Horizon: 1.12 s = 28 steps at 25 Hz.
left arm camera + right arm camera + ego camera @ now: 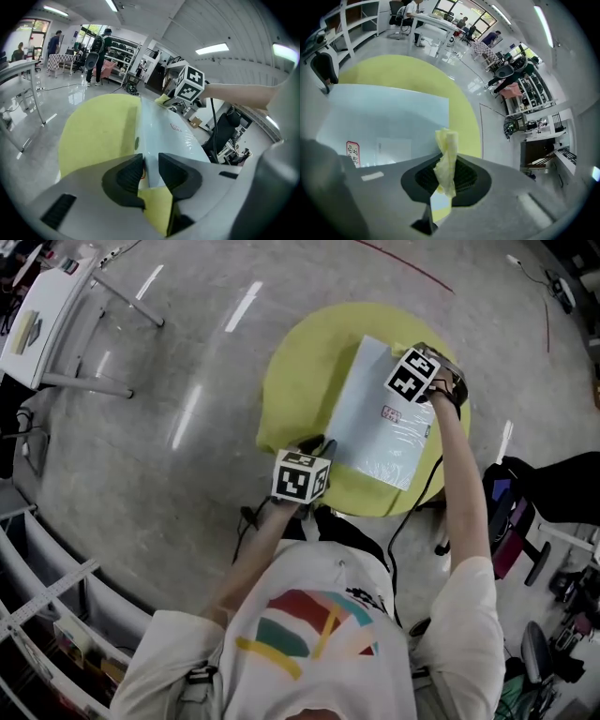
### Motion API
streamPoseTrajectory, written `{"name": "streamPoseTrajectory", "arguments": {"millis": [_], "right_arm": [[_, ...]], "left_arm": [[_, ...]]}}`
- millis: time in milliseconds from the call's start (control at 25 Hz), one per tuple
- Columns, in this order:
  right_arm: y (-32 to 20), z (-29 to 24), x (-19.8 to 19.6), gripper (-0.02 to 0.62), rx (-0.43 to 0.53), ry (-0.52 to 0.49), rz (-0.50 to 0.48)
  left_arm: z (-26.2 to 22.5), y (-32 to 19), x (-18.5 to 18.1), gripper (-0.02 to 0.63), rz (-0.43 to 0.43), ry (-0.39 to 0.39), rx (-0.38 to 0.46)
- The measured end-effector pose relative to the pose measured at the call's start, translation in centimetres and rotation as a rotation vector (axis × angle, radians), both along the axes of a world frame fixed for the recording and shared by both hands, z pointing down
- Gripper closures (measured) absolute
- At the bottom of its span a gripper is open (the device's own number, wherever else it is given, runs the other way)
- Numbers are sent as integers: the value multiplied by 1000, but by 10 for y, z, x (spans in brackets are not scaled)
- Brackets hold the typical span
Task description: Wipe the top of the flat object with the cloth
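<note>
A pale blue flat object (380, 427) lies on a round yellow table (300, 362). My right gripper (405, 354) is at the object's far right corner, shut on a crumpled yellow cloth (446, 157) that sticks out between its jaws over the flat object (384, 117). The left gripper view shows that cloth (163, 99) under the marker cube, resting at the far end of the flat object (164, 126). My left gripper (314, 446) is at the near left corner; its jaws stand narrow, with the object's edge pinched between them (151, 171).
A white desk (47, 315) stands on the grey floor at the far left. An office chair and bags (525, 512) sit close on the right of the table. Shelving runs along the lower left. People (98, 47) stand far off in the room.
</note>
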State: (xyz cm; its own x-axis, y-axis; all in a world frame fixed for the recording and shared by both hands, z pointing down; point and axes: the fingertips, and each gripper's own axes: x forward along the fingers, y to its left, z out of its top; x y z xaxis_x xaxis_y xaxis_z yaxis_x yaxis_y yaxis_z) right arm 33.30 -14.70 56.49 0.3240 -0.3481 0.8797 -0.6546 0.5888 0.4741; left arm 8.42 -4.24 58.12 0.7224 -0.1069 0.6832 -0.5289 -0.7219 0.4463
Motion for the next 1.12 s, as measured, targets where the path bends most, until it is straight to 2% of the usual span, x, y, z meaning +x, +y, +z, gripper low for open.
{"name": "streamPoseTrajectory", "arguments": {"millis": [240,400,720,920,1120], "right_arm": [[0,14,-7,569,-51,1,-20],[12,12,-23,569,-83,-34,-41],[60,13,-75,569,-125,-158,-58],[94,12,-113,568,-127,-249,11],[130,12,-149,568,-161,-284,-32]], "left_arm": [[0,-2,-2,499,-7,6,-5],[-1,-3,-5,497,-7,9,-7],[0,-3,-6,497,0,11,-6],[-1,-4,-4,497,4,18,-10],[-1,-3,-3,497,8,19,-10]]}}
